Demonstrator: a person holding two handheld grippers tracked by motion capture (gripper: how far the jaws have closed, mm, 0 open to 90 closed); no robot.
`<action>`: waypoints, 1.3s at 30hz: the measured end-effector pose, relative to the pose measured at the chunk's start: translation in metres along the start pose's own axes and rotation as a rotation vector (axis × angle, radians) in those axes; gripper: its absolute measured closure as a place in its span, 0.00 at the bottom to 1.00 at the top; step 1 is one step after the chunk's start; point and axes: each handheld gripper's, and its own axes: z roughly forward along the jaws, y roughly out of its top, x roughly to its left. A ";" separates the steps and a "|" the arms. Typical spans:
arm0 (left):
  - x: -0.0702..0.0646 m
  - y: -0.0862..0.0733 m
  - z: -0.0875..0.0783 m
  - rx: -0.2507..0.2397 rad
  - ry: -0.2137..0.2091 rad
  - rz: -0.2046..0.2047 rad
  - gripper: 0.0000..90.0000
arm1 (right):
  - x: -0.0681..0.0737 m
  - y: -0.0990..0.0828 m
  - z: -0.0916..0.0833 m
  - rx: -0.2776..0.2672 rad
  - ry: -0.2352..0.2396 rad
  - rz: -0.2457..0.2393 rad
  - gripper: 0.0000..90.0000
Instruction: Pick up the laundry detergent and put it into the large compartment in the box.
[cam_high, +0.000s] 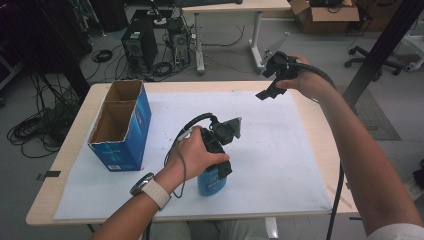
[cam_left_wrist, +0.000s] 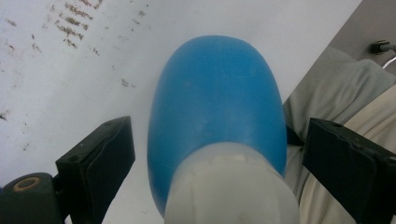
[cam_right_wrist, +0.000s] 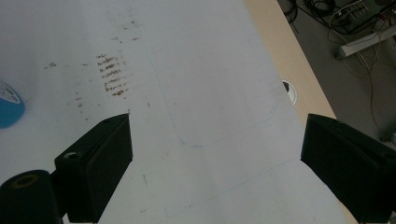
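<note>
Blue bottle (cam_left_wrist: 217, 107) stands ungripped between the left gripper's (cam_left_wrist: 217, 154) spread jaws, while the right gripper (cam_right_wrist: 217, 154) waits open above the table (cam_high: 310, 107)

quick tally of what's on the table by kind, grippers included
blue bottle with a white cap: 1
open blue cardboard box: 1
white paper sheet covering the table: 1
hand-held grippers: 2, the left gripper with its jaws either side of the bottle, the right gripper open above the sheet
total: 5
</note>
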 end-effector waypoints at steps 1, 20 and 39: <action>0.000 0.000 0.000 -0.002 -0.001 0.000 0.12 | 0.000 0.000 0.000 0.000 0.000 -0.001 0.10; 0.000 0.001 0.001 0.001 0.008 0.009 0.26 | 0.000 0.000 0.000 -0.002 0.003 0.000 0.10; 0.001 0.001 0.002 0.007 0.016 0.012 0.40 | -0.001 -0.001 0.000 0.000 0.003 0.002 0.10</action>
